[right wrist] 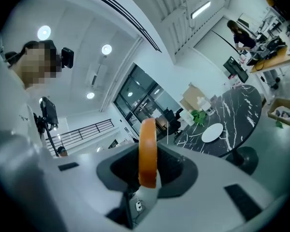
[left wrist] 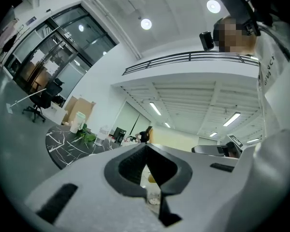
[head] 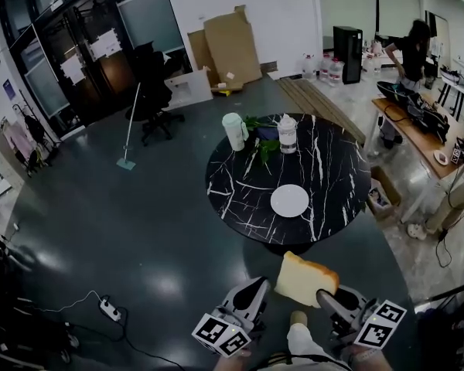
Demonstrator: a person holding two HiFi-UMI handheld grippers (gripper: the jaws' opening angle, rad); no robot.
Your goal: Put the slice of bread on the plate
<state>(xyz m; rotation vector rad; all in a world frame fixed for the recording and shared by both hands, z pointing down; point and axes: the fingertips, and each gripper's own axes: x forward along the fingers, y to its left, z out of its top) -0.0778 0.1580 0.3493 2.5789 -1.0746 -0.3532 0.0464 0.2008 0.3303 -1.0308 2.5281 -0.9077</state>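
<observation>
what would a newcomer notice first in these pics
The slice of bread stands out first, clamped in the right gripper at the bottom of the head view, short of the table. Next comes the round black marble table, with an empty white plate near its front edge. The left gripper holds nothing, jaws together.

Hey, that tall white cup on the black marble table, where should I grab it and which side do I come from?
Take the white cup around its middle, jaws across its width, coming in level from the head view's left. It stands upright, taller than wide, near the table edge; green leaves and a clear bottle crowd its right side.
</observation>
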